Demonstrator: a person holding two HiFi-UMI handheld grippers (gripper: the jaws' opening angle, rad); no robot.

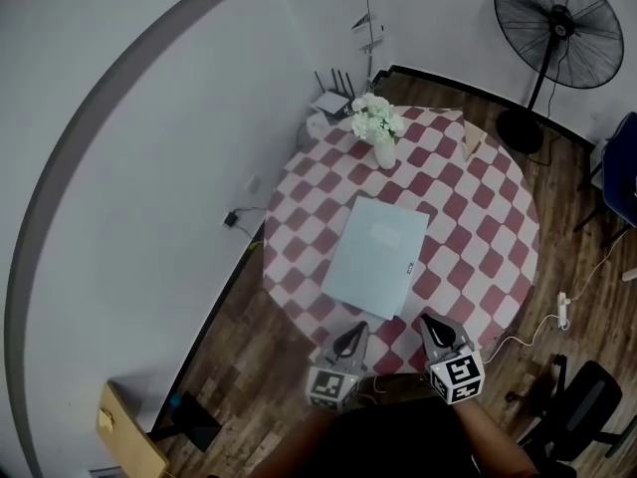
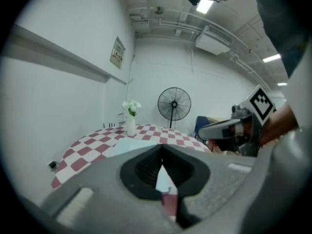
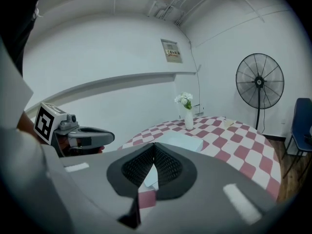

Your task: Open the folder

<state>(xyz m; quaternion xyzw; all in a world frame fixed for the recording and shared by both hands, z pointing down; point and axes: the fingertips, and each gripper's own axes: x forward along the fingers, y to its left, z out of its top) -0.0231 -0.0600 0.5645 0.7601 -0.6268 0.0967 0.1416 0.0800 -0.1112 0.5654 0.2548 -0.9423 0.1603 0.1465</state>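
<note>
Noted: left hand-held gripper (image 1: pixel 350 339) and right hand-held gripper (image 1: pixel 434 329) pressed together, empty, at near bench (image 1: pixel 498 227) edge. Folder (image 1: pixel 376 257) closed, mid-bench. Advisable: pin with 1, pinch cover's free edge, lift slowly.

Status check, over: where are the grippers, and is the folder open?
Left gripper, right gripper shut, empty, near table edge. Folder closed, flat. Vase beyond, apart.
</note>
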